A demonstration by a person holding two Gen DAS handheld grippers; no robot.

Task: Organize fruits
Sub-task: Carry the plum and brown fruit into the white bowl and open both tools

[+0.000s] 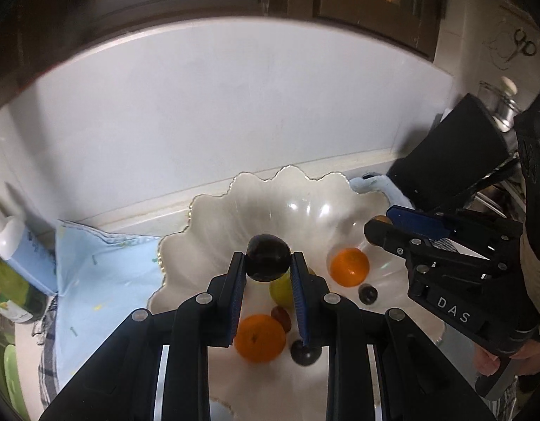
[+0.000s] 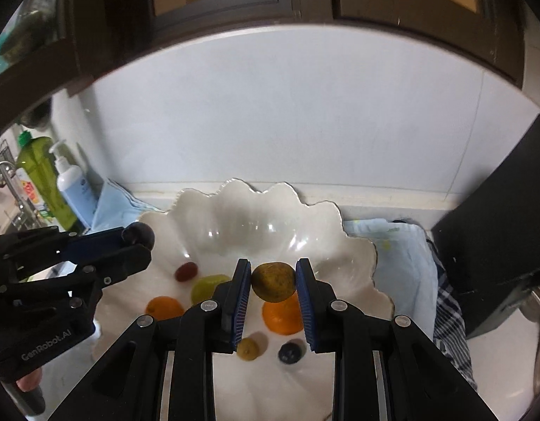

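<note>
A white scalloped bowl holds two oranges, a green fruit, a red grape and small dark berries. My left gripper is shut on a dark plum above the bowl; it also shows in the right wrist view. My right gripper is shut on a brown-green fruit above the bowl; it shows at the right of the left wrist view.
A light blue cloth lies under the bowl. Soap bottles stand at the left by the wall. A black box stands at the right. White wall tiles and dark cabinets are behind.
</note>
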